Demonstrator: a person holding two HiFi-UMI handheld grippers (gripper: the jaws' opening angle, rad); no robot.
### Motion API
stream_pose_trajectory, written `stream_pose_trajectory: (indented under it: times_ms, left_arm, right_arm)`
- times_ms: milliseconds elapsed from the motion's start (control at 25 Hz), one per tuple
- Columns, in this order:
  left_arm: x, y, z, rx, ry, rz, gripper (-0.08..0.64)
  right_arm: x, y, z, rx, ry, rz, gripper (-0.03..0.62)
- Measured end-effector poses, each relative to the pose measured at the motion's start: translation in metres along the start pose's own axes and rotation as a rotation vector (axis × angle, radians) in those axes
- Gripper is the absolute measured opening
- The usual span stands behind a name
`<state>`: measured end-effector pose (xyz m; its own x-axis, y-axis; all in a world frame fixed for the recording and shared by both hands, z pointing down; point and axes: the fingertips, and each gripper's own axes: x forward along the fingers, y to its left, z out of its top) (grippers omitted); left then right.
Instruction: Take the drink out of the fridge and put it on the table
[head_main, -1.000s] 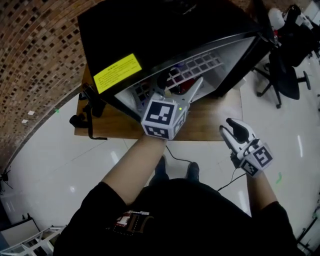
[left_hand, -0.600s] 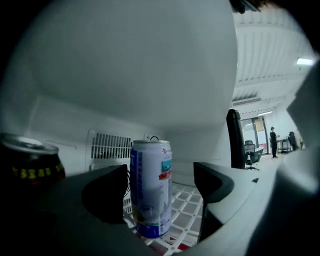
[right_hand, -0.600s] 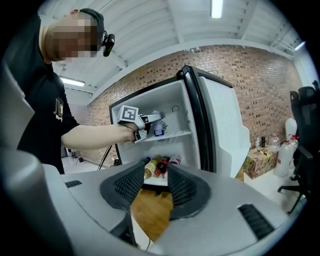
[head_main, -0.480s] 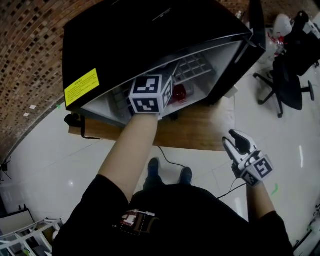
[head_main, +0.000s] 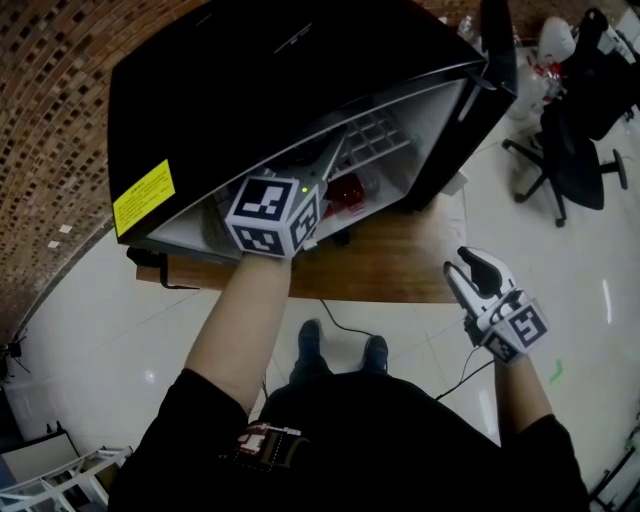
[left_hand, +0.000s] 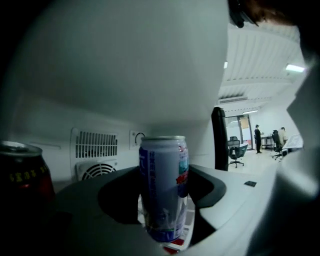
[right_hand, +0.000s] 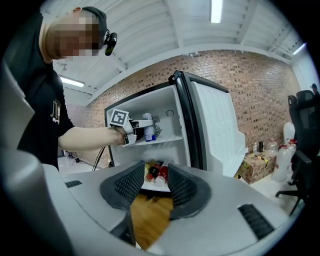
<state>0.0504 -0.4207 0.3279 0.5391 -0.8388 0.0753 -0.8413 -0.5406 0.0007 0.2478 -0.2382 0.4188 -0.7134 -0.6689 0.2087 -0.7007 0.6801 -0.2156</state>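
A pale blue and white drink can (left_hand: 163, 187) stands upright on a shelf inside the black fridge (head_main: 250, 90). My left gripper (left_hand: 162, 200) reaches into the fridge and its jaws are closing with the can between them. Both dark pads lie against the can's sides. The right gripper view shows the left gripper (right_hand: 142, 131) at the upper shelf with the can (right_hand: 149, 133). In the head view my left gripper's marker cube (head_main: 270, 215) sits at the fridge opening. My right gripper (head_main: 470, 268) hangs open and empty in front of the wooden table (head_main: 400, 265).
A dark red can (left_hand: 22, 172) stands on the same shelf, left of the blue one. Several bottles (right_hand: 157, 172) lie on a lower shelf. The open fridge door (right_hand: 215, 130) stands to the right. A black office chair (head_main: 570, 150) sits on the floor at the right.
My left gripper has gone from the fridge opening deeper inside, to the shelf with the can. The right gripper has hardly moved.
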Motion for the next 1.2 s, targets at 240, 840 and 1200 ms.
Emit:
stream_pose_trajectory:
  times_ms: [240, 840, 1200]
  left_arm:
    - [-0.028, -0.058, 0.002, 0.059, -0.013, -0.168, 0.253]
    - [-0.085, -0.179, -0.157, -0.022, 0.006, -0.457, 0.253]
    - [-0.075, -0.204, -0.233, -0.044, 0.004, -0.544, 0.253]
  right_arm:
    - [0.004, 0.003, 0.003, -0.019, -0.018, -0.016, 0.175]
    - [-0.009, 0.006, -0.072, 0.015, 0.015, -0.111, 0.175]
    - [-0.012, -0.001, -0.108, 0.040, 0.040, -0.138, 0.175]
